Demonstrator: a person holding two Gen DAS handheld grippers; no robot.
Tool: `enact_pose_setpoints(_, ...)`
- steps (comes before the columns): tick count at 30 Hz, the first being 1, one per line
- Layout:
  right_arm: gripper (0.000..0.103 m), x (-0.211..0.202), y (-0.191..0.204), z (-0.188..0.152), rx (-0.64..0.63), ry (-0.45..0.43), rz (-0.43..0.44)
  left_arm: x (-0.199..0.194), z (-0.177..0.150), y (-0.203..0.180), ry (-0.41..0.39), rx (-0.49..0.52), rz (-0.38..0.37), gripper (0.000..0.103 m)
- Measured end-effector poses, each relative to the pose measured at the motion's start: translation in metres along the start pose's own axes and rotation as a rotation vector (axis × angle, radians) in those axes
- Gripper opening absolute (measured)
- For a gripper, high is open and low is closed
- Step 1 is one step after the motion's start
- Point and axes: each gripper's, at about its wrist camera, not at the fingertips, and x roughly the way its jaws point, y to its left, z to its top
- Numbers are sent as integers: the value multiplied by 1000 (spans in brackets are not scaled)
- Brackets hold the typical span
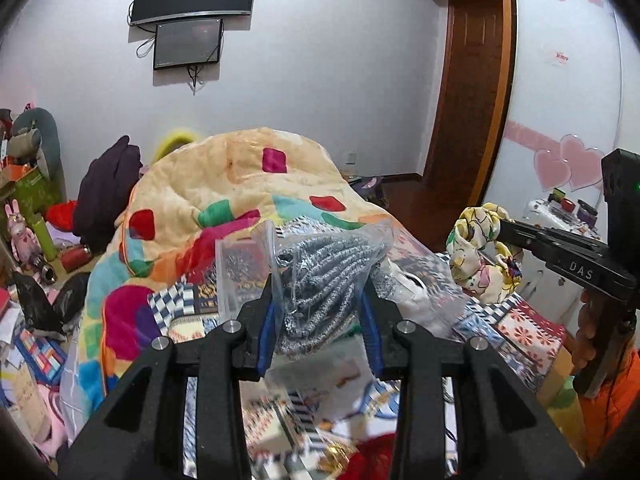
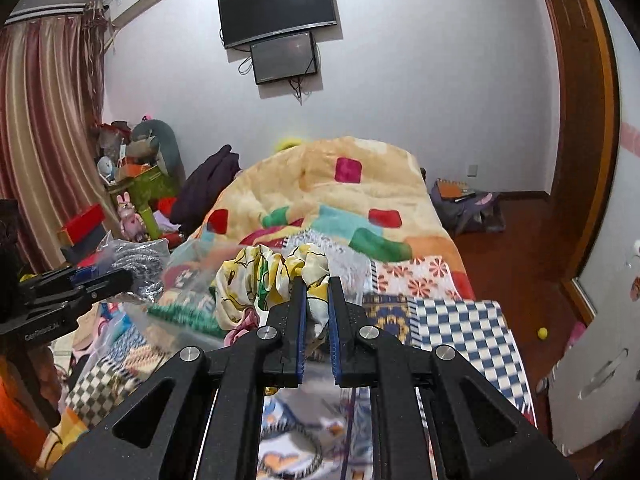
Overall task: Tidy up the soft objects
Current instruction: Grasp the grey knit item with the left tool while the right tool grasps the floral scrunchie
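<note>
Patchwork quilt (image 2: pixel 352 200) behind — both claws gripping.

Television (image 2: pixel 277 8) mounted on the wall; smaller monitor (image 2: pixel 284 57) directly below it. Striped curtain (image 2: pixel 44 128) far left of television. Wooden door frame (image 2: pixel 588 120) far right.

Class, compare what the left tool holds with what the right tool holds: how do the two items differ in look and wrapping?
The left tool grips a grey knitted item sealed in a clear plastic bag; the right tool grips a bare floral scarf with no wrapping. The knit is plain speckled grey and ropy; the scarf is yellow and white with a printed pattern, bunched in glossy folds. Both are soft, held up above the bed.
</note>
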Motion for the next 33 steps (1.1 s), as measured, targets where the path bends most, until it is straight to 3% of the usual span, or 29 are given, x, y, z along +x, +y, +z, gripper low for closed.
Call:
enact_pose_setpoints(5,9,20,0,5,-12,18,-18,20,8,3,20,13,21,36)
enact_pose_setpoints(11,9,47,1,-3,-39,85,-51,53,4,2,97,32,11,36)
enact_pose_setpoints(24,9,77,9,-22,-99,224,-39,95,-8,-1,202,69,-1,37)
enact_pose_setpoints(28,11,78,13,-24,-114,240,-43,96,-10,0,220,66,-6,48)
enact_pose_setpoints(30,15,77,11,-23,-105,250,-35,94,-10,1,218,61,-2,59)
enact_pose_setpoints(33,22,75,8,-21,-92,258,-36,87,-9,1,199,63,5,62)
